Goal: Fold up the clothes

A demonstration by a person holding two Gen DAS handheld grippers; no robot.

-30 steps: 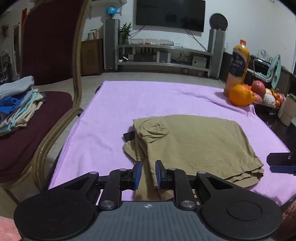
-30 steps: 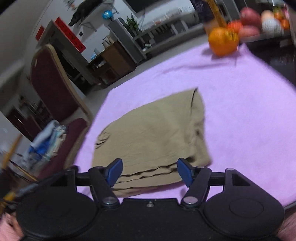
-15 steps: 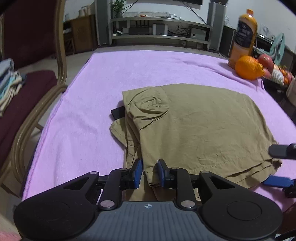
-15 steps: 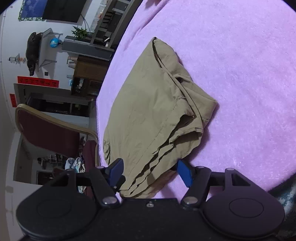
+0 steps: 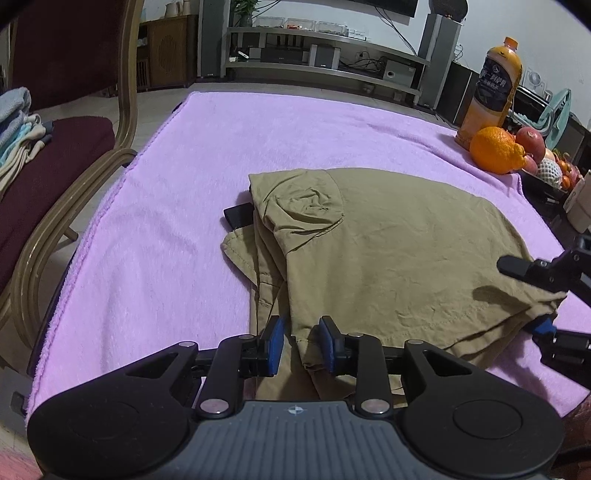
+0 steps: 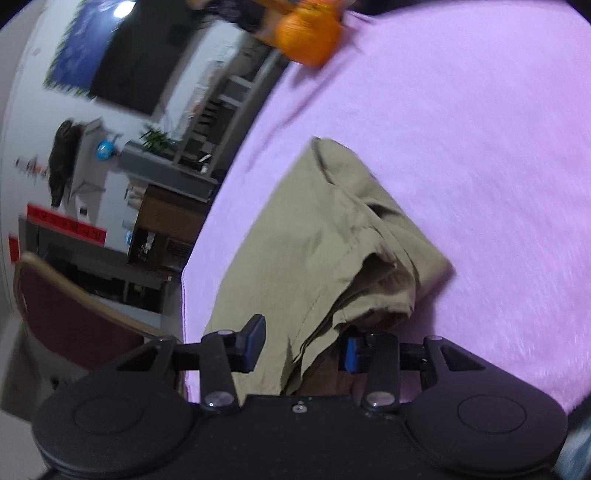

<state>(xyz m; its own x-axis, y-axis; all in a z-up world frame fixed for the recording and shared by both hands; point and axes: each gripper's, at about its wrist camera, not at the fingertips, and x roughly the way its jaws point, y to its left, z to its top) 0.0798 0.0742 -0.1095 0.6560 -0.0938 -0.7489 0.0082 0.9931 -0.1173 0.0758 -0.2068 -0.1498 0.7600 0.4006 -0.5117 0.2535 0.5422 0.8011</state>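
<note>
Home living room. Wall-mounted TV (image 5: 391, 5) above low media shelf (image 5: 325, 62) with electronics, floor speakers (image 5: 439, 59) either side. Wooden cabinet (image 5: 166, 51), potted plant (image 5: 243, 7). Dark-red upholstered chair (image 5: 55, 147) holding stacked folded laundry (image 5: 18, 136). Table under pink towel (image 5: 295, 140); juice bottle (image 5: 491, 88), orange (image 5: 495, 149), fruit bowl (image 5: 546, 162) at far corner.

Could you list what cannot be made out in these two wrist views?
- Left wrist view: black object beside the khaki garment, mostly tucked under the cloth.
- Left wrist view: fruit pile, cut off by the right edge.
- Right wrist view: orange and shelves, motion-blurred.
- Right wrist view: garment's lower layers, hidden under the fold.
</note>
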